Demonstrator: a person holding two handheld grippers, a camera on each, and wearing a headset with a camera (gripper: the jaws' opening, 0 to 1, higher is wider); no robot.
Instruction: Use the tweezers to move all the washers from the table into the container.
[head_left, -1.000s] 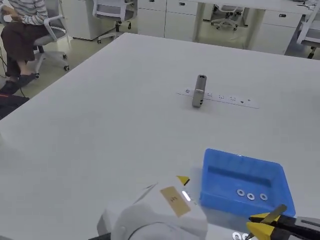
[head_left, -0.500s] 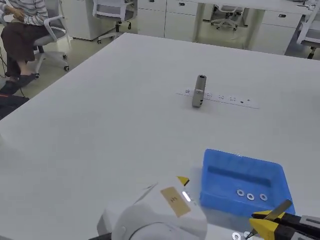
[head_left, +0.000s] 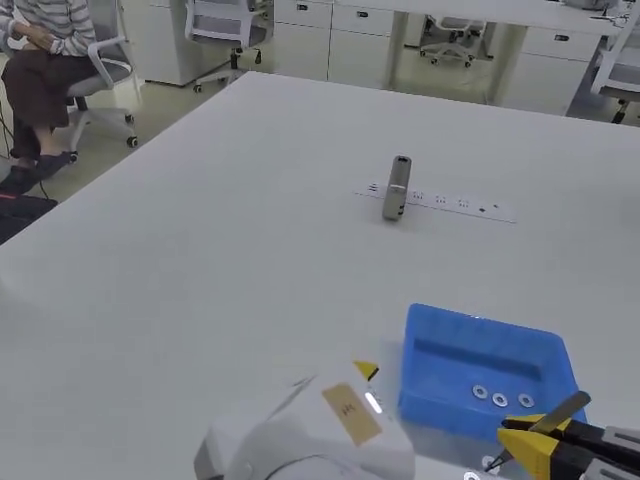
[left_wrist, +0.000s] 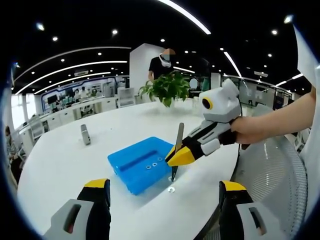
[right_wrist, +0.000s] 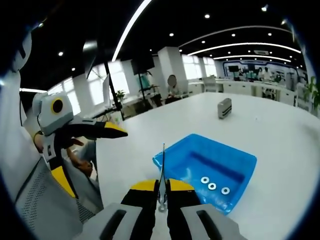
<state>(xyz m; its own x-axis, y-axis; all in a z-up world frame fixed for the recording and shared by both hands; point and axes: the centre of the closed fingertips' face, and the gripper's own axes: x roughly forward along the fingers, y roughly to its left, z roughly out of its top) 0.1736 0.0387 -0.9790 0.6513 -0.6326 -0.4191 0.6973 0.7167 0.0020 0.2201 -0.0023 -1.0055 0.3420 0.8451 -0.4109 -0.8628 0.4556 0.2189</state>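
A blue container sits near the table's front edge, with three washers lying in a row inside it. My right gripper is shut on the tweezers just in front of the container. The tweezers point down, their tip just above a loose washer on the table. I cannot tell if the tip holds anything. At least one loose washer lies by the tip. My left gripper is open and empty, its jaws wide apart, left of the container.
A grey cylinder lies across a white power strip in the middle of the white table. A person sits on a chair beyond the far left corner. Another person stands behind a plant.
My right gripper with the tweezers has shifted slightly to the right by the container's front. The head camera has tilted a little. The left gripper has hardly moved.
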